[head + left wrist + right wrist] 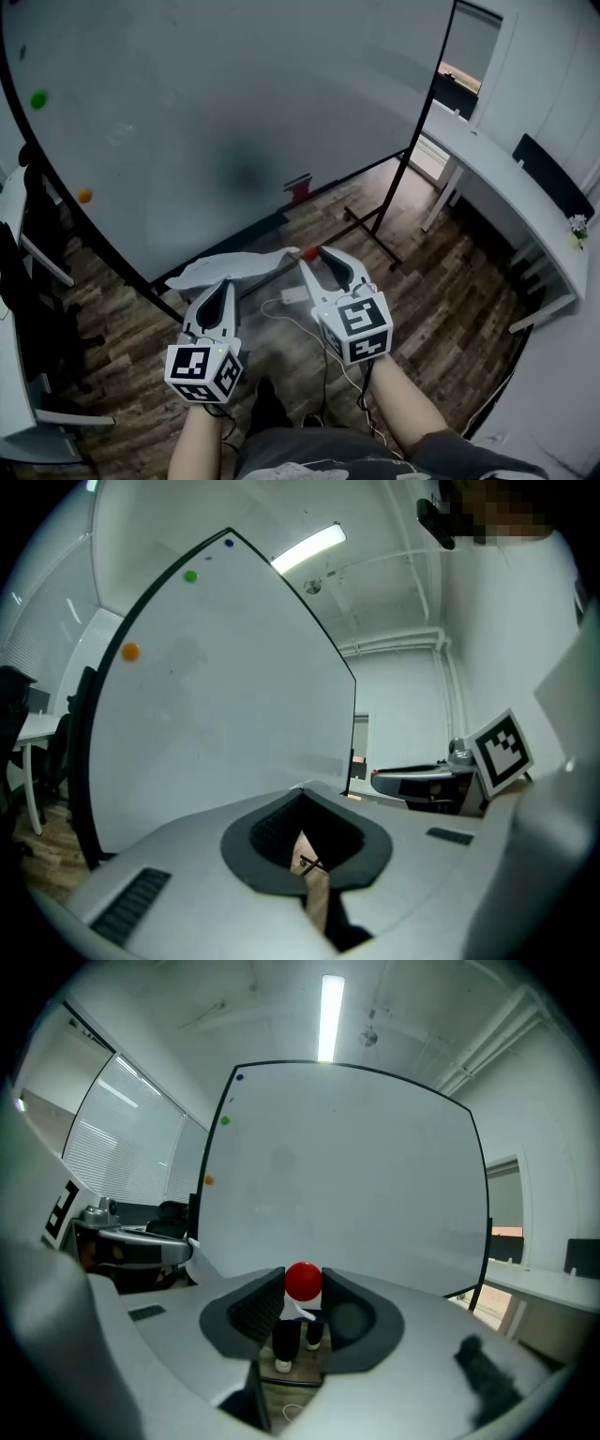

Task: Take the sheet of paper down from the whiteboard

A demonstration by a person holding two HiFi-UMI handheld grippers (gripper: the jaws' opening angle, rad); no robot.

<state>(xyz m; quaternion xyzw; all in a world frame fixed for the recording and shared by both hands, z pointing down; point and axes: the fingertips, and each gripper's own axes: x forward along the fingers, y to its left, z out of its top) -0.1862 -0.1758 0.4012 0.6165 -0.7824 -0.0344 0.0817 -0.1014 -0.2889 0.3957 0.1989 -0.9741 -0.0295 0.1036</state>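
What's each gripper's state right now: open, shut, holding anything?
left gripper: shut, pinching the sheet of paper.
right gripper: closed on the red magnet.

Beneath you runs a wood-plank floor (450, 281). The black foot of the stand (373, 228) rests on it, and so do a loose white cable (314, 339) and a small white box (293, 295) (what kind of box is too small to tell). The whiteboard (234, 94) carries a green magnet (37, 98) and, lower down, an orange magnet (84, 195), well apart; a red object (298, 186) sits at its lower edge. To your right, a long white desk (506, 178) bears a small plant (578, 227) near its end.
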